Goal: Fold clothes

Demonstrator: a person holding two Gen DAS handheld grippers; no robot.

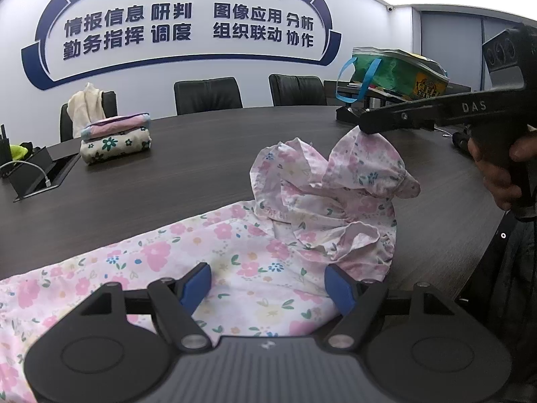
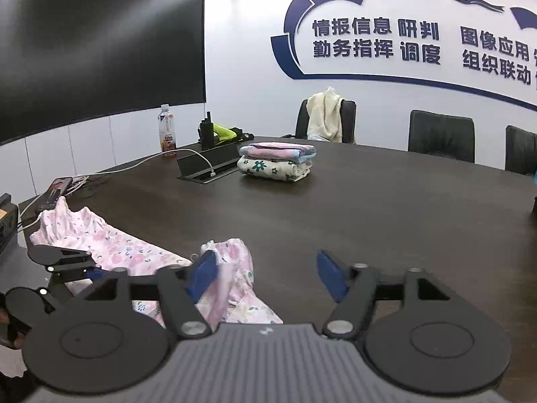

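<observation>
One pink floral garment (image 1: 235,252) lies unfolded on the dark conference table (image 2: 369,208), where one stack of two folded garments (image 2: 277,163) sits. Three black chairs (image 2: 441,134) line the wall; one bottle (image 2: 166,131) stands nearby; two grippers work.

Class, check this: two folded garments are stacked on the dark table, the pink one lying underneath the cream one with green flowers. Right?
Not quite. The right wrist view shows the pink garment lying on top of the cream one with green flowers; both are stacked on the dark table.
</observation>
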